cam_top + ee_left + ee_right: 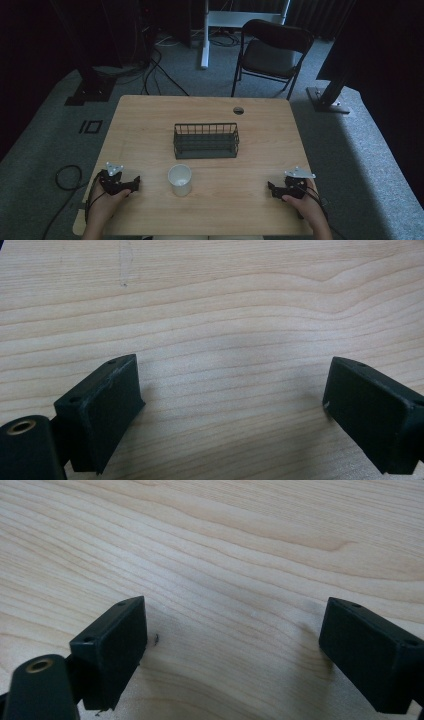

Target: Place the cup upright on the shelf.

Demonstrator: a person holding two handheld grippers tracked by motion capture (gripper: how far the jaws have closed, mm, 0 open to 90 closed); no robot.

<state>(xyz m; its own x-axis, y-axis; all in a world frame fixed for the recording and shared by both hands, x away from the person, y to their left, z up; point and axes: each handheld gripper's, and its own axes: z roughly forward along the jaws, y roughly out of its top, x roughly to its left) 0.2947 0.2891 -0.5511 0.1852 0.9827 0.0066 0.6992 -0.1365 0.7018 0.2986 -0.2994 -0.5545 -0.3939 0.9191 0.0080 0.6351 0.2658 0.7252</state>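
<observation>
A white cup [179, 179] stands upright on the wooden table [150, 120], near its front middle. Behind it sits a dark wire basket [205, 140], which looks empty. My left gripper [135, 183] rests low over the table at the front left, pointing right toward the cup, a hand's width away from it. In the left gripper view my left gripper [232, 405] is open, with bare wood between its jaws. My right gripper [270, 188] lies at the front right, pointing left. In the right gripper view my right gripper [235, 645] is open over bare wood.
A black folding chair [271, 52] stands beyond the table's far edge. A round cable hole [238, 110] sits near the table's back edge. Cables [67, 176] trail on the grey carpet at the left. Dark stand legs flank the table.
</observation>
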